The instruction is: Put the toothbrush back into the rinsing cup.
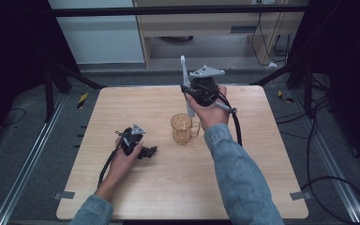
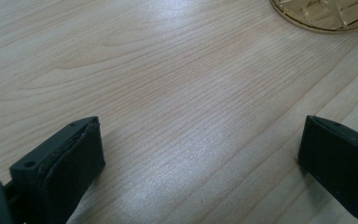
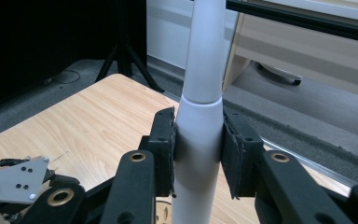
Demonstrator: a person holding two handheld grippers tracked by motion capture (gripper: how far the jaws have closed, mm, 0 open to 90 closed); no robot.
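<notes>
Pale wooden table [image 1: 243, 183], amber glass mug [image 1: 183, 129] upright near its middle.

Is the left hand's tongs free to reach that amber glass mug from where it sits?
Probably yes. The left tongs stand open and empty on the table, and only bare wood lies between them and the amber mug.

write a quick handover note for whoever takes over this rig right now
Right tool: shut on the white plastic toothbrush-like stick, held upright above the far half of the light wooden table.
Left tool: open, holding nothing, low over the table beside the amber glass mug.
The mug stands upright near the table's middle, with nothing visible in it.
Done: stick picked up.
Left, probably: lower the stick into the mug and let go.
</notes>
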